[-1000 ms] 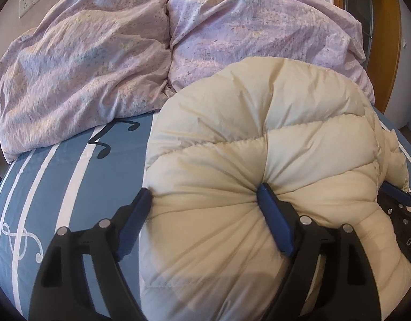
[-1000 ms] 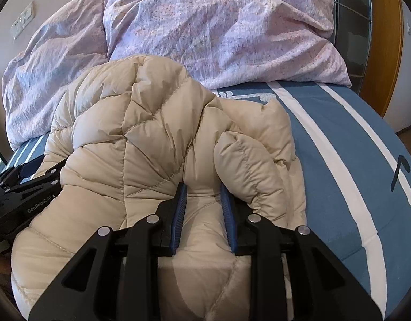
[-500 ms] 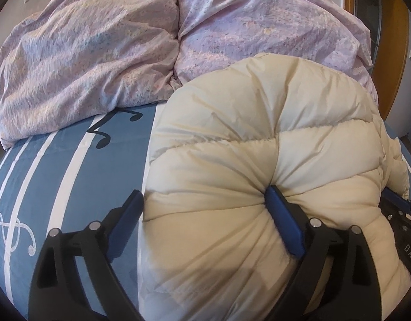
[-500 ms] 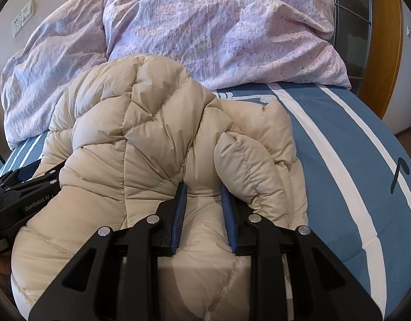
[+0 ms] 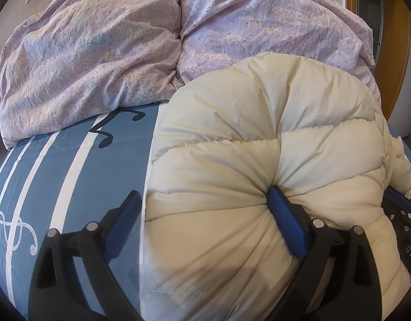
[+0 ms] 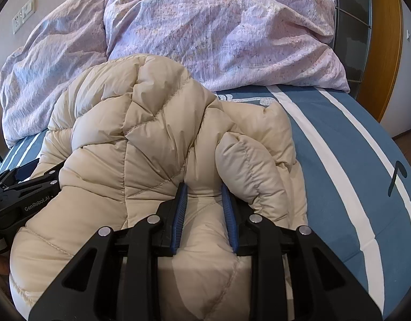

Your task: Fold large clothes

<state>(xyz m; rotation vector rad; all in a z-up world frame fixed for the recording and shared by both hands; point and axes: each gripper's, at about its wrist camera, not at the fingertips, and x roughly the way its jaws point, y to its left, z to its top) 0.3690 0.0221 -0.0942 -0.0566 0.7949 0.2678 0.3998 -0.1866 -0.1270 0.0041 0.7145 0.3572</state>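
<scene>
Change since a second ago: the left gripper (image 5: pixel 202 208) has been spread wider. Its left finger, formerly pressed against the edge of the down jacket (image 5: pixel 259 160), is now seen clear of it over the bedsheet (image 5: pixel 58 165); its right finger is still sunk into a crease of the jacket. The last two readings of its opening lie too close to count as motion now. The right gripper (image 6: pixel 205 203) is unchanged, and neither hand is seen to have shifted.

Left gripper: jaws wide apart, nothing clamped. The left edge of the jacket lies between the fingers, touched by the right pad only.

Right gripper: jaws narrowed and pressed from both sides on a puffed fold of the jacket, which bulges between and above the pads.

Down jacket: cream, quilted, bunched in a mound on the bed, directly ahead of both grippers. In the right wrist view the left gripper is seen at the jacket's left edge.

Bedsheet: blue, white stripes, music-note print.

Duvet (image 6: pixel 219 32): lilac, crumpled, heaped behind the jacket and touching its far side.
</scene>
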